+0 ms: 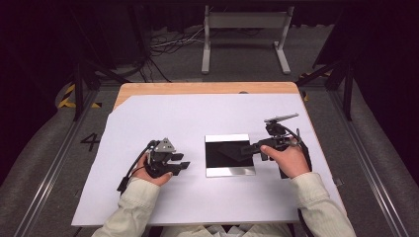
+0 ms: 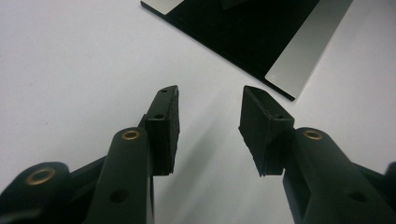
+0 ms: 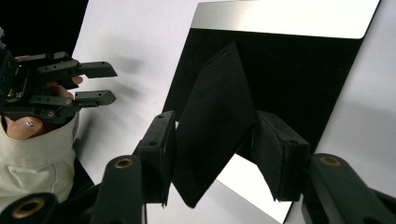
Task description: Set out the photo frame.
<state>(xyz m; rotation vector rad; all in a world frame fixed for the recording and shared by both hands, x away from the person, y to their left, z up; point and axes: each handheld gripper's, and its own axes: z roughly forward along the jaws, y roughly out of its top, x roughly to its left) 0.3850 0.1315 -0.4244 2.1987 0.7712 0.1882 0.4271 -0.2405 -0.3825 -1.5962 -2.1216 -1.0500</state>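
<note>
The right tongs point(image 3: 212, 154) gripped a black cloth point(image 3: 212, 116) by its near end, holding it slanted above a black tray point(image 1: 230, 155) with silver strips along its near and far edges. The cloth's far corner hung over the tray's dark middle. The left tongs point(image 2: 208, 123) stood open and empty to the left of the tray, low over the white sheet point(image 1: 163, 113) that covered the wooden worktop point(image 1: 207, 88). Pale sleeves point(image 1: 141, 195) reached in from the near edge.
</note>
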